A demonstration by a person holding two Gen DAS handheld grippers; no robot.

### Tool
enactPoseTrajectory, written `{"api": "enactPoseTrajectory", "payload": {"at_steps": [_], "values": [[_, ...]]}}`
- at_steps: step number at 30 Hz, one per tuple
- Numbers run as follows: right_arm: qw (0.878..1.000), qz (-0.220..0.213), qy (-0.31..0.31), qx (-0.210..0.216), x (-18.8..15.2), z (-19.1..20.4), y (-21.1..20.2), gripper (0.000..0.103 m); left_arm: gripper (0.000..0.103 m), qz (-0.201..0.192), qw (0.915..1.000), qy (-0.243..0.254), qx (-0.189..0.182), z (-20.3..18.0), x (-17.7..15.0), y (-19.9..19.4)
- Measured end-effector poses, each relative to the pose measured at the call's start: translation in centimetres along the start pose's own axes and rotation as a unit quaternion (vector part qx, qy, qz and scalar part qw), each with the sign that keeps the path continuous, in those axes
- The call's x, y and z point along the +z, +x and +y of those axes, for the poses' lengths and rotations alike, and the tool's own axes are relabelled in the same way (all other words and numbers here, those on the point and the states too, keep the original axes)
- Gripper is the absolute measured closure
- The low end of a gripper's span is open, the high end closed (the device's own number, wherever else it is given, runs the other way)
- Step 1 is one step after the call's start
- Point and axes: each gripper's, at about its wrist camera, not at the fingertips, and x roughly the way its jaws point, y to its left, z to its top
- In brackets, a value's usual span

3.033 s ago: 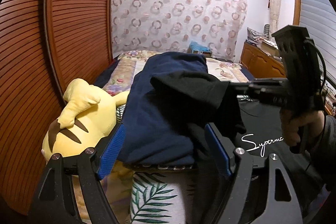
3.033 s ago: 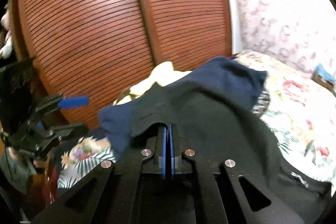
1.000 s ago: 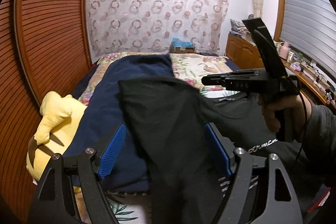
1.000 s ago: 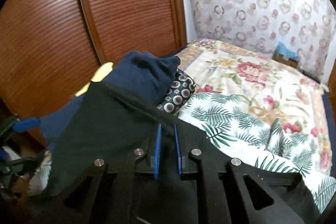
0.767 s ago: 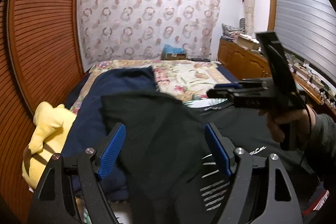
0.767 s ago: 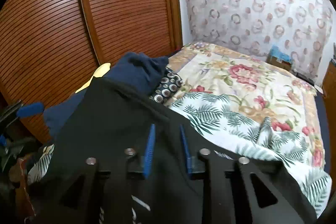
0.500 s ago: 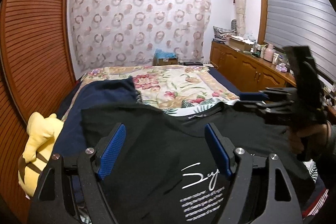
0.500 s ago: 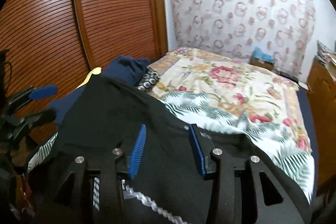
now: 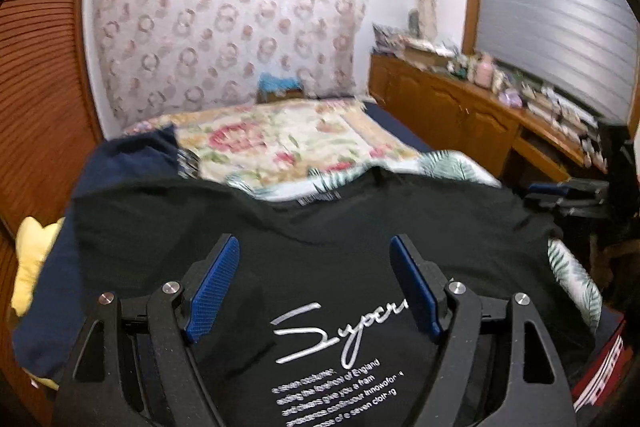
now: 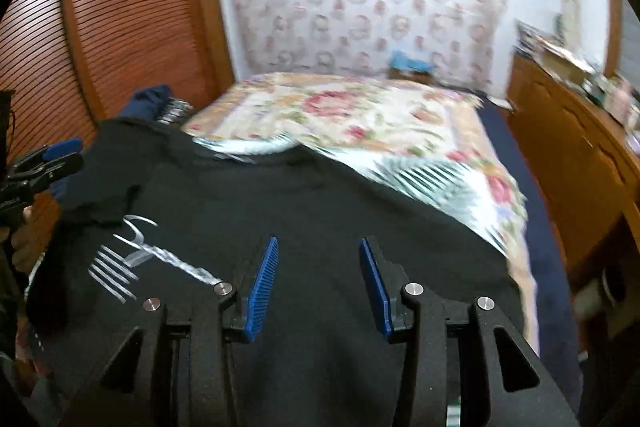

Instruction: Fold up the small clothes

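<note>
A black T-shirt (image 9: 340, 227) with white script print lies spread flat on the bed, front up, collar toward the far end. It also shows in the right wrist view (image 10: 320, 195). My left gripper (image 9: 316, 283) is open and empty above the shirt's chest. My right gripper (image 10: 316, 283) is open and empty above the shirt's right side. The right gripper shows at the shirt's right sleeve in the left wrist view (image 9: 568, 195). The left gripper shows at the left edge of the right wrist view (image 10: 48, 159).
A navy garment (image 9: 60, 267) lies left of the shirt, partly under it. A yellow plush toy (image 9: 28, 259) sits at the bed's left edge by the wooden slatted doors (image 10: 120, 19). The floral bedspread (image 9: 288, 143) stretches beyond. A cluttered wooden dresser (image 9: 480, 107) runs along the right.
The right gripper opened and let go of the black shirt. The shirt went from held up and bunched to lying spread flat. Both grippers pulled back toward the near end.
</note>
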Motion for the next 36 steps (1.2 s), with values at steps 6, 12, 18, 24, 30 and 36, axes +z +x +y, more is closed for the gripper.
{"api": "enactPoseTrajectory", "payload": {"at_steps": [6,12,18,24,30,36], "values": [[0.997,0.018,0.047,-0.056,-3.2,-3.2,-1.8,0.059,0.025,0.047,0.9985,0.023,-0.015,-2.4,-1.4,3.4],[0.992,0.053,0.074,-0.085,-4.9,-4.0,-1.2,0.059,0.025,0.097,0.9943,0.040,-0.020,-4.0,-2.8,6.3],[0.988,0.067,0.096,-0.096,-4.9,-6.8,-2.2,0.059,0.025,0.123,0.9911,0.046,-0.021,-4.7,-3.8,7.4],[0.986,0.082,0.114,-0.094,-4.9,-7.7,-2.5,0.059,0.025,0.137,0.9893,0.046,-0.022,-4.9,-4.3,8.0],[0.985,0.081,0.131,-0.083,-4.8,-7.8,-2.6,0.058,0.022,0.141,0.9885,0.050,-0.022,-5.2,-4.4,8.2],[0.987,0.068,0.131,-0.069,-4.8,-8.0,-2.3,0.058,0.019,0.143,0.9879,0.054,-0.025,-5.3,-4.5,8.2]]}}
